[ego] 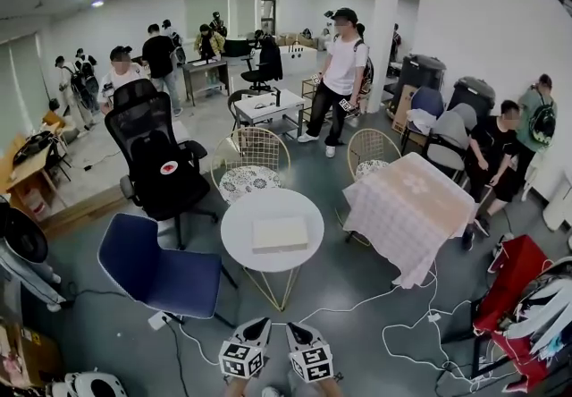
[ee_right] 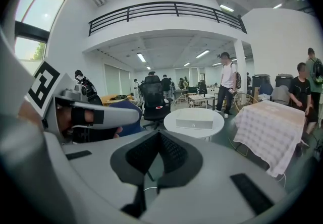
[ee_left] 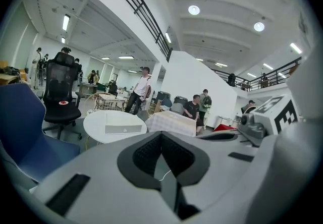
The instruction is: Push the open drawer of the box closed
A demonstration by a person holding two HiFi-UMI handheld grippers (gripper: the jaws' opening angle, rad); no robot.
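Closed left tool [ego: 257, 325], closed right tool [ego: 297, 330], box [ego: 280, 234] lying crosswise

A white box [ego: 280, 233] is seen on the round white table [ego: 268, 203], flanked by a blue chair [ego: 161, 274] to its left and a cloth-covered table [ego: 411, 207] to its right, with the left gripper [ego: 257, 325] and right gripper [ego: 297, 330] held side by side before it.

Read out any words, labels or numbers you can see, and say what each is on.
No text can be read here.
Red sticker on black office chair: too small to read.
Mark on the box front: too small.
Marker cubes: square patterns, no letters.
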